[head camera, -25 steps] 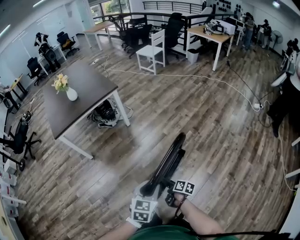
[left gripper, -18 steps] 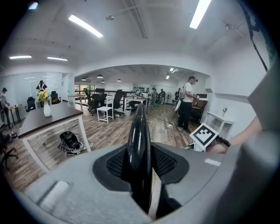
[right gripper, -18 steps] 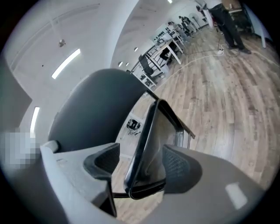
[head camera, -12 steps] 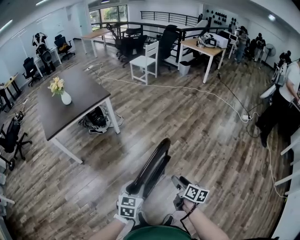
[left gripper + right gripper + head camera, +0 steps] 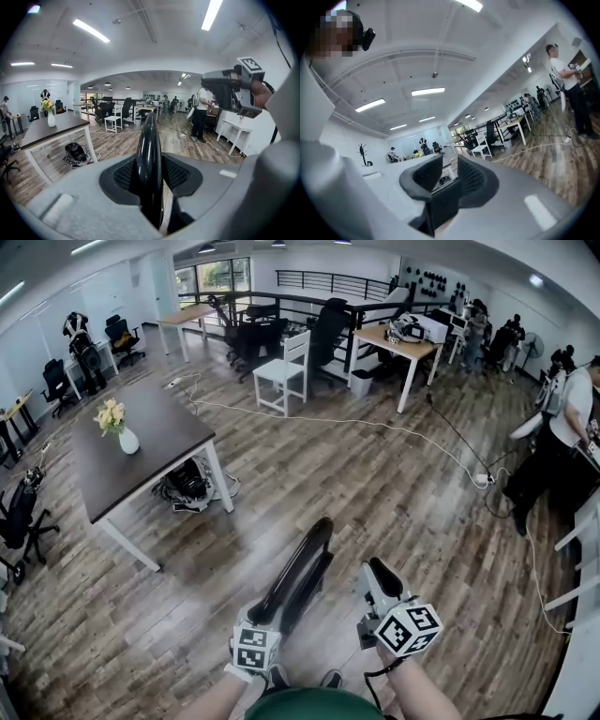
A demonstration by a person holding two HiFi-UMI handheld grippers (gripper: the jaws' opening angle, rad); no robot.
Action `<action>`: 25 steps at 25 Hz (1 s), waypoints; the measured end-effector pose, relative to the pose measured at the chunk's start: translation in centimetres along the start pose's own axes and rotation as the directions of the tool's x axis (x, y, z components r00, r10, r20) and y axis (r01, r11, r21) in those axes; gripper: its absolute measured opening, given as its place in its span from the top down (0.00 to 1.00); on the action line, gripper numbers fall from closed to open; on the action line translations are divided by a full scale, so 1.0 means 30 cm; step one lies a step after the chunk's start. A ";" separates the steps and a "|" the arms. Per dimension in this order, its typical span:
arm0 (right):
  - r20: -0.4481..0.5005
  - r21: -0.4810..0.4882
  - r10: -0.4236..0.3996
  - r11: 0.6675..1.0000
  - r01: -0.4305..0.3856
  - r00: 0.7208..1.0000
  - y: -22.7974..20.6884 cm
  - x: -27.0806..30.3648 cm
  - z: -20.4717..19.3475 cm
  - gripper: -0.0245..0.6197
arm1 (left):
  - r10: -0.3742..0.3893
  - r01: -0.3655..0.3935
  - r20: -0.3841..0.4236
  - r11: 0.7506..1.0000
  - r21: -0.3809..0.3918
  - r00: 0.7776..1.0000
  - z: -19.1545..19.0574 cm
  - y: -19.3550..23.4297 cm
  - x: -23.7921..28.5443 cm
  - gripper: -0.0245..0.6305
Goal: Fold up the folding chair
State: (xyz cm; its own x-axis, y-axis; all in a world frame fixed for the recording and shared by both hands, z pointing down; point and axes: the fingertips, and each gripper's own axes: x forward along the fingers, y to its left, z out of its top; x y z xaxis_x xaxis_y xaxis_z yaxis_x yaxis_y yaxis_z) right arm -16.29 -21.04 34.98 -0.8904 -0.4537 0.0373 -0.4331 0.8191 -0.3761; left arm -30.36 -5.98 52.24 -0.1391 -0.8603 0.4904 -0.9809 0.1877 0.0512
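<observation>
The folding chair (image 5: 300,573) is a flat black panel that stands on edge on the wood floor just in front of me. My left gripper (image 5: 273,611) is shut on its near rim; in the left gripper view the black rim (image 5: 149,154) runs up between the pads of the left gripper (image 5: 151,180). My right gripper (image 5: 380,572) hangs raised to the right of the chair, clear of it, also seen as the right gripper (image 5: 230,92). In its own view the right gripper (image 5: 449,176) has its jaws closing with a narrow gap and nothing between them.
A dark table (image 5: 164,451) with a flower vase (image 5: 128,439) stands at the left, a black bag (image 5: 187,486) under it. A white chair (image 5: 286,367), desks and office chairs fill the back. A white cable (image 5: 375,423) crosses the floor. A person (image 5: 558,442) stands at the right.
My right gripper has come up from low beside the chair to a raised spot on its right, rolled over, and its jaws have narrowed. The left gripper keeps its hold on the chair.
</observation>
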 end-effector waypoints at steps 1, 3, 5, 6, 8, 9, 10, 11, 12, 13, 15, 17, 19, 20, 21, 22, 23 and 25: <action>0.030 -0.021 0.012 1.000 -0.011 0.999 0.030 -0.010 0.042 0.80 | 0.000 0.000 0.000 1.000 0.000 1.000 -0.001 -0.001 -0.002 0.75; 0.083 -0.088 0.034 0.996 -0.026 0.996 0.087 -0.027 0.113 0.81 | 0.001 -0.001 0.001 1.000 -0.001 1.000 -0.002 0.002 -0.002 0.75; 0.121 -0.181 0.049 0.983 -0.026 0.991 0.136 -0.042 0.165 0.81 | 0.003 -0.003 0.004 1.000 -0.002 1.000 0.000 0.009 0.000 0.75; 0.135 -0.225 0.052 0.974 -0.021 0.990 0.155 -0.050 0.183 0.82 | 0.004 -0.004 0.005 1.000 -0.002 1.000 0.002 0.011 0.000 0.75; 0.155 -0.307 0.052 0.952 -0.002 0.987 0.183 -0.068 0.209 0.83 | 0.004 -0.004 0.005 1.000 -0.003 1.000 0.005 0.012 -0.004 0.75; 0.162 -0.349 0.051 0.937 0.009 0.985 0.191 -0.076 0.217 0.84 | 0.004 -0.004 0.003 1.000 -0.004 1.000 0.006 0.012 -0.005 0.75; 0.169 -0.389 0.049 0.921 0.021 0.984 0.198 -0.081 0.222 0.85 | 0.003 -0.003 0.003 1.000 -0.005 1.000 0.007 0.013 -0.004 0.75; 0.174 -0.423 0.048 0.906 0.030 0.984 0.202 -0.085 0.223 0.86 | 0.003 -0.003 0.003 1.000 -0.005 1.000 0.007 0.016 -0.003 0.75; 0.177 -0.446 0.047 0.894 0.038 0.983 0.204 -0.086 0.221 0.88 | 0.003 -0.003 0.005 1.000 -0.007 1.000 0.007 0.020 -0.001 0.75; 0.178 -0.457 0.044 0.889 0.043 0.983 0.203 -0.086 0.217 0.91 | 0.002 -0.002 0.006 1.000 -0.008 1.000 0.005 0.023 0.001 0.75; 0.176 -0.460 0.034 0.887 0.051 0.984 0.192 -0.085 0.207 0.94 | 0.000 0.000 0.007 1.000 -0.010 1.000 0.004 0.028 0.003 0.75; 0.172 -0.464 0.026 0.884 0.058 0.985 0.179 -0.086 0.200 0.95 | 0.001 -0.001 0.009 1.000 -0.011 1.000 0.005 0.028 0.005 0.75; 0.170 -0.472 0.025 0.879 0.060 0.985 0.171 -0.085 0.196 0.95 | 0.005 -0.005 0.012 1.000 -0.009 1.000 0.008 0.028 0.008 0.75; 0.167 -0.476 0.023 0.878 0.060 0.986 0.168 -0.083 0.194 0.96 | 0.009 -0.008 0.013 1.000 -0.008 1.000 0.008 0.030 0.010 0.75; 0.163 -0.478 0.021 0.876 0.061 0.986 0.164 -0.080 0.190 0.95 | 0.013 -0.013 0.013 1.000 -0.008 1.000 0.008 0.032 0.011 0.75; 0.158 -0.480 0.017 0.875 0.062 0.987 0.161 -0.078 0.186 0.96 | 0.016 -0.016 0.013 1.000 -0.007 1.000 0.007 0.034 0.012 0.75; 0.152 -0.482 0.013 0.874 0.063 0.988 0.157 -0.077 0.181 0.96 | 0.018 -0.018 0.012 1.000 -0.007 1.000 0.006 0.034 0.012 0.75; 0.143 -0.483 0.007 0.874 0.064 0.990 0.151 -0.078 0.172 0.96 | 0.017 -0.017 0.012 1.000 -0.008 1.000 0.003 0.032 0.009 0.75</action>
State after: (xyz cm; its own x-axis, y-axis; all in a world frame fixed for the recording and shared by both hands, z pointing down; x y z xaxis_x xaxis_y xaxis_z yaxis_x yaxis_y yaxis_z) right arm -15.44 -18.06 28.41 -0.8641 -0.4936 -0.0983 -0.5027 0.8560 0.1206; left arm -31.36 -6.09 52.34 -0.1576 -0.8627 0.4805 -0.9773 0.2062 0.0497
